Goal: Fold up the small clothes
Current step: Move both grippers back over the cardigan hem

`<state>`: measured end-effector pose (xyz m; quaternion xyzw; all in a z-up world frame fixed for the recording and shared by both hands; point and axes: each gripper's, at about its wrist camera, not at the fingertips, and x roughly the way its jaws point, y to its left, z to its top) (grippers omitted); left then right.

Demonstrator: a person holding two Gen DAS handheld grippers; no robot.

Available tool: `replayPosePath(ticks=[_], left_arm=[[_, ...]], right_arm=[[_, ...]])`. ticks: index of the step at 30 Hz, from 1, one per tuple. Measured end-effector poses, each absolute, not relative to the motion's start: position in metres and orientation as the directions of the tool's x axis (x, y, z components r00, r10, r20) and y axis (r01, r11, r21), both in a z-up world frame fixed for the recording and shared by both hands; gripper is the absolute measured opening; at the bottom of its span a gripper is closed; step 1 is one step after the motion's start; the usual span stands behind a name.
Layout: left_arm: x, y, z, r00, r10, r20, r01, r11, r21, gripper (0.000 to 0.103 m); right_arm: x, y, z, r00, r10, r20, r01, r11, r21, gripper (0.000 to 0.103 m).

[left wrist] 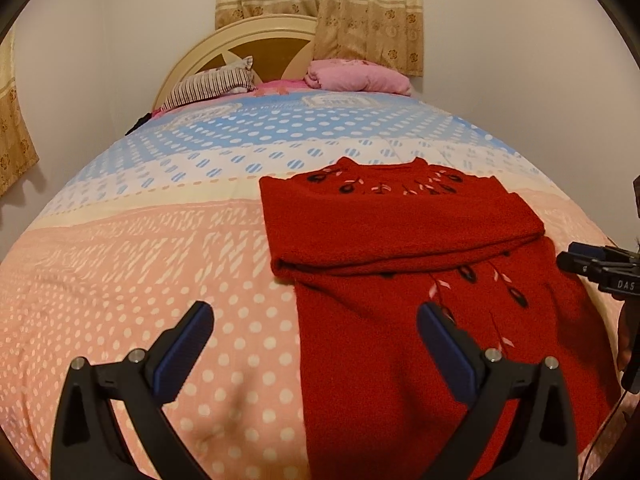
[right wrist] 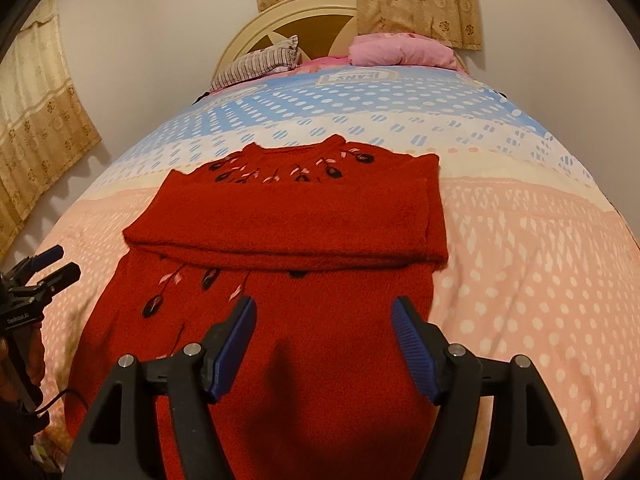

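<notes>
Lying on the bed (left wrist: 120, 264), the red knitted sweater (right wrist: 296, 216) has both sleeves folded across its chest. The right gripper (right wrist: 324, 344) hangs over its lower body, jaws spread wide, gripping nothing. The left gripper (left wrist: 316, 344) has jaws equally wide and empty, the sweater's edge running between them.

White letters "DAS" are read on the black body of the right gripper (left wrist: 576, 262), seen at the edge of the left wrist view. A small white label, roughly "Genrobot.AI", is seen on the black left gripper (right wrist: 60, 265). Mirrored "JEANS" lettering is printed on the blue-and-pink dotted bedspread (right wrist: 352, 77).
</notes>
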<state>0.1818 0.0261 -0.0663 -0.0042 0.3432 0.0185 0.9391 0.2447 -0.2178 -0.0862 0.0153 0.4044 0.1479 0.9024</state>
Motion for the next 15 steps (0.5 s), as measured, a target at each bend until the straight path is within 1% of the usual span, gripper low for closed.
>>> replayPosePath(ticks=[15], left_arm=[[0.141, 0.023, -0.058, 0.778, 0.021, -0.627, -0.021, 1.000, 0.008, 0.103]], right_arm=[[0.198, -0.212, -0.088, 0.608, 0.299, -0.736, -0.292, 0.946, 0.143, 0.073]])
